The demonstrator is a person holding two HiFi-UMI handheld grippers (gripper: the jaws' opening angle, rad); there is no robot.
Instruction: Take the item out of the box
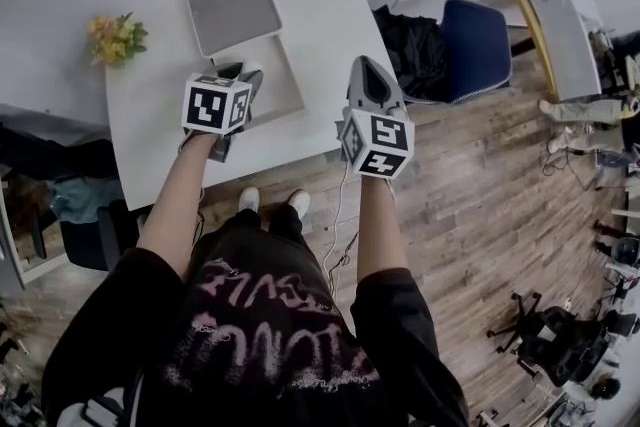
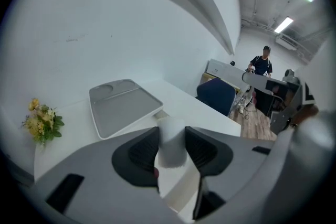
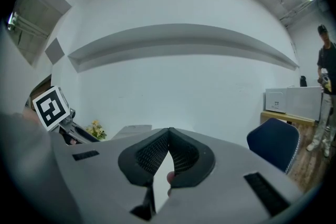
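Note:
An open white box (image 1: 283,87) lies on the white table (image 1: 150,120), its grey-lined lid (image 1: 232,5) folded back toward the wall. My left gripper (image 1: 246,75) hangs over the box's near left corner. In the left gripper view it (image 2: 171,136) is shut on a small white cylinder-shaped item (image 2: 171,148), which stands upright between the pads above the box's pale inside (image 2: 181,189). My right gripper (image 1: 371,87) is by the table's right edge, a little right of the box. Its jaws (image 3: 168,132) are shut with nothing between them.
A bunch of yellow flowers (image 1: 117,37) sits at the table's left. A blue chair (image 1: 474,45) with dark clothing stands right of the table, over wooden floor. People (image 2: 261,64) stand far off at desks. The person's feet (image 1: 272,201) are under the table's near edge.

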